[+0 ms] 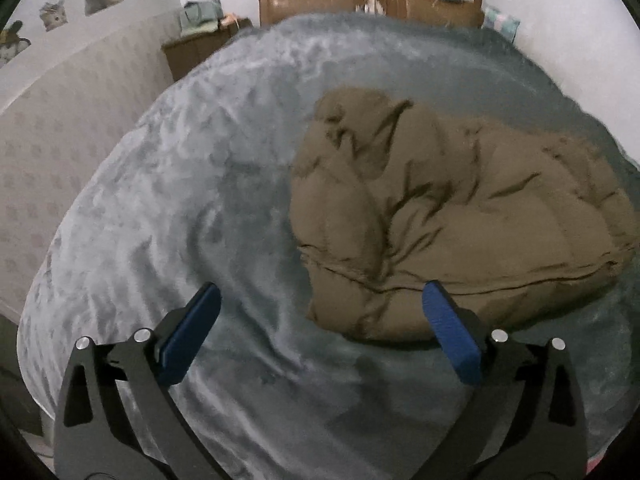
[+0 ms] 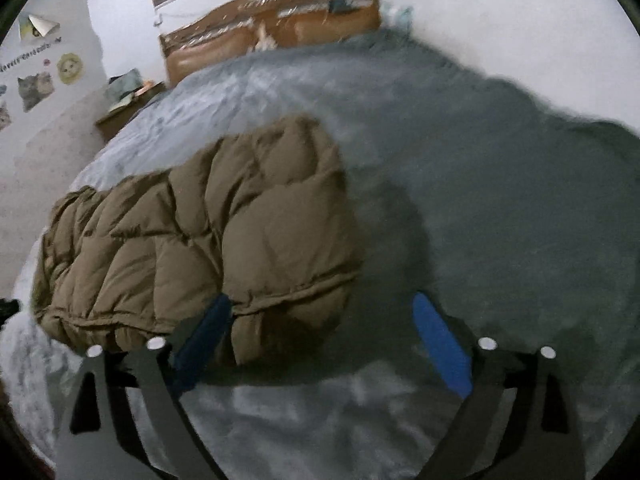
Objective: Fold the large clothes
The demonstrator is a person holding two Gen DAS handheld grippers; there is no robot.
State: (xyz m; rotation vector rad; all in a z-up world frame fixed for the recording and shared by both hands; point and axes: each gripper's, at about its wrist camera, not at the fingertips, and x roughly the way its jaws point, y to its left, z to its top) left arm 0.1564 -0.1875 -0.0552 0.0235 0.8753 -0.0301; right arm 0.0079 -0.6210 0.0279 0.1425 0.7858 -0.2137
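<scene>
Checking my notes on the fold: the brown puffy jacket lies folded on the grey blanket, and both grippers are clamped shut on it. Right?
Not quite. The jacket does lie folded on the blanket, but both wrist views show the left gripper and right gripper wide open, gripping nothing.

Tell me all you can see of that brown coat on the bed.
The coat is olive-brown, puffy and quilted, stitched into padded panels. It lies folded into a thick bundle on the grey blanket, a seamed hem along its near edge. Nothing holds it: both hand-held grippers, left and right, are open with nothing between their pads.
</scene>
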